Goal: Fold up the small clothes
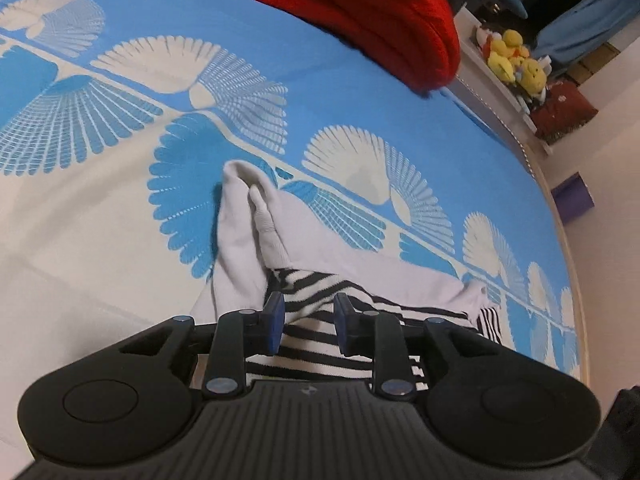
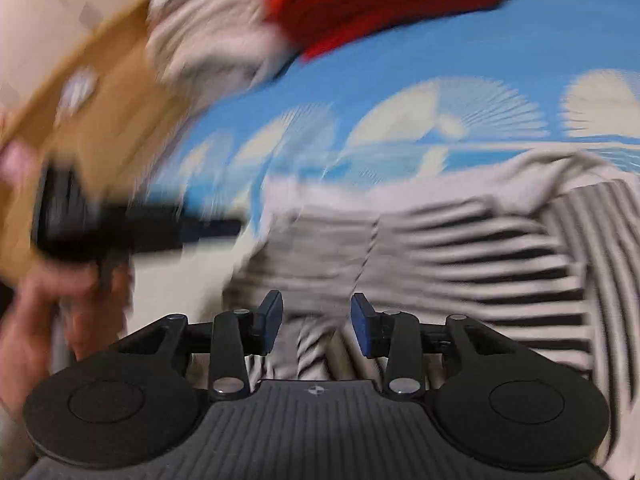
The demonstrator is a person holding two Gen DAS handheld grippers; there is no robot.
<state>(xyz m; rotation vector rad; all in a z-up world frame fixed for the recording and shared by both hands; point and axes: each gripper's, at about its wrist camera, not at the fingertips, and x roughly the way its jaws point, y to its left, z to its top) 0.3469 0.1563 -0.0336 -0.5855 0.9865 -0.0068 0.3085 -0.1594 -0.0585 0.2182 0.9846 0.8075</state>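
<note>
A: Left wrist view first. Left gripper (image 1: 308,322) is seen w/ jaws apart, nothing clamped; striped cloth lies in the gap between the blue pads (image 1: 275,320), contact can't be told.

B: Garment location?

A: Striped garment (image 1: 320,344) is spread on the blue fan-print bedsheet (image 1: 340,80), directly under and just ahead of the gripper. White sleeve part (image 1: 248,224) is bunched and runs up-frame, away from the gripper, toward the red blanket (image 1: 360,24), which sits well apart at the far side of the sheet. Another white section trails right to a small cuff (image 1: 478,292).

B: Handling?

A: Judged light, soft, limp knit; no stiffness, will sag and drape when lifted, low slip on rubber pads. Best taken at a hem or cuff edge, pinching one layer pair, not the bunched mid-fold.

B: Right wrist view?

A: Heavily motion-blurred. Right gripper (image 2: 316,322) is seen w/ jaws apart, empty; garment (image 2: 460,248) lies under and ahead of it, stripes and a centre seam readable. Other gripper (image 2: 132,228) is seen at left of the garment, held in a hand (image 2: 52,312); its jaw state can't be told here. Brown cardboard-like surface (image 2: 100,120) behind it, unclear what.

B: Axis?

A: In this view, long axis is judged to run left-right across frame, roughly parallel to the sheet's fan border; stripes run along it on the body, turned near-vertical on the right-hand panel. Neck vs hem end can't be told.
</note>
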